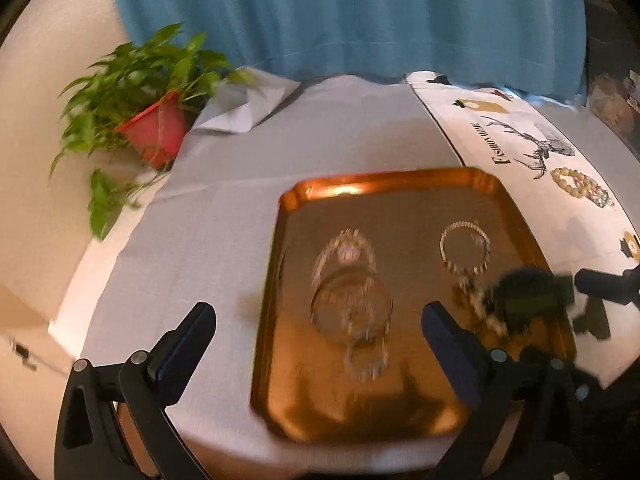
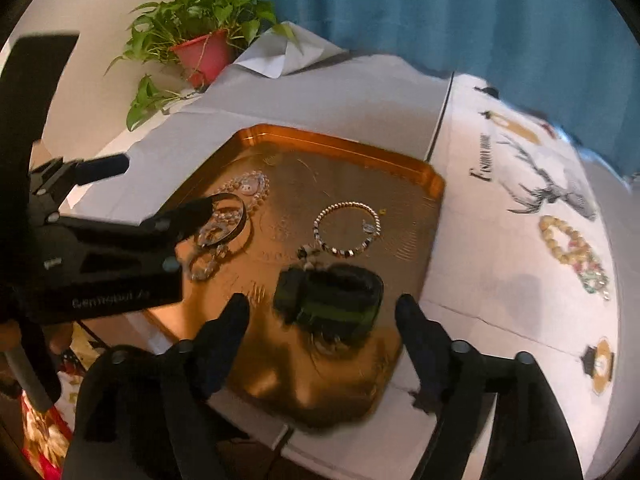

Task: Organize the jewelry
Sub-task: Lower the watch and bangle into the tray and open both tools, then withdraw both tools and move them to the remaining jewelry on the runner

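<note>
The left gripper (image 1: 318, 330) stands wide open above the copper tray (image 1: 384, 182), and nothing is between its fingers; under the gap lies a blurred group of clear and silver bracelets (image 1: 350, 292) on the tray floor. The right gripper (image 2: 322, 314) is also open, its two dark fingers on either side of a black and green band (image 2: 332, 300), but the pads do not press on it, so it holds nothing. This band lies on the tray near the right edge. Just behind it rests a thin beaded bracelet (image 2: 347, 229), a round ring of small beads that lies flat. On the white printed cloth (image 2: 500, 280) to the right of the tray, well apart from it, lie some bracelets of yellow and coloured beads (image 2: 572, 254). Grey cloth (image 1: 208, 208) covers the rest of the table, and a green plant in a red pot (image 1: 154, 130) stands at the far left corner, before a blue curtain (image 1: 360, 12).
</note>
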`<state>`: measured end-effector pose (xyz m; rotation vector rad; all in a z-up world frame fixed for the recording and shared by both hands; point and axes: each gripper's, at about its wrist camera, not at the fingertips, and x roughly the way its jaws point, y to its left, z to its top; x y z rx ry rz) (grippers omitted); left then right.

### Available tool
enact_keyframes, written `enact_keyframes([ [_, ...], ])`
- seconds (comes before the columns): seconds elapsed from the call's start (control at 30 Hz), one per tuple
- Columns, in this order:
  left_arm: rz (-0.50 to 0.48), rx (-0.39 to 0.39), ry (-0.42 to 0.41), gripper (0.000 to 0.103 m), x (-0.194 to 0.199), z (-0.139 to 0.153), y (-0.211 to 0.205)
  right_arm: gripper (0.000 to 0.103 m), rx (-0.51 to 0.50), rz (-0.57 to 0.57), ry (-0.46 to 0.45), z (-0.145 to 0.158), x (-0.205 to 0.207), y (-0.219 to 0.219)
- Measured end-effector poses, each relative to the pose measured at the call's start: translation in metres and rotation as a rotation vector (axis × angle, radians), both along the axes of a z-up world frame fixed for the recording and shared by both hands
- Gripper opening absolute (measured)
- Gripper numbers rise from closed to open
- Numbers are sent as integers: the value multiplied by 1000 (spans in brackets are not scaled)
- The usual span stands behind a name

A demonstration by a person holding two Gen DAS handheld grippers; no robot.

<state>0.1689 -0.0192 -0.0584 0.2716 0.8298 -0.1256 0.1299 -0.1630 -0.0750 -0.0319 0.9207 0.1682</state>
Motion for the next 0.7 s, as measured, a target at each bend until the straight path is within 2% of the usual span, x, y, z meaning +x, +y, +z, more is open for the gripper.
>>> enact_keyframes([
  [0.17, 65, -75, 13, 102, -55, 16, 19, 78, 28, -31, -5, 21, -42, -7],
  [0.37, 56, -143, 2, 102, -128, 40, 29, 79, 50, -57, -43, 56, -113, -16],
  [0.53, 28, -133, -29, 102, -179, 55, 25, 81, 56, -59, -105, 82, -168, -14],
  [0.7, 19, -125, -63, 102, -211, 67, 22, 82, 55, -50, -151, 96, -210, -9],
])
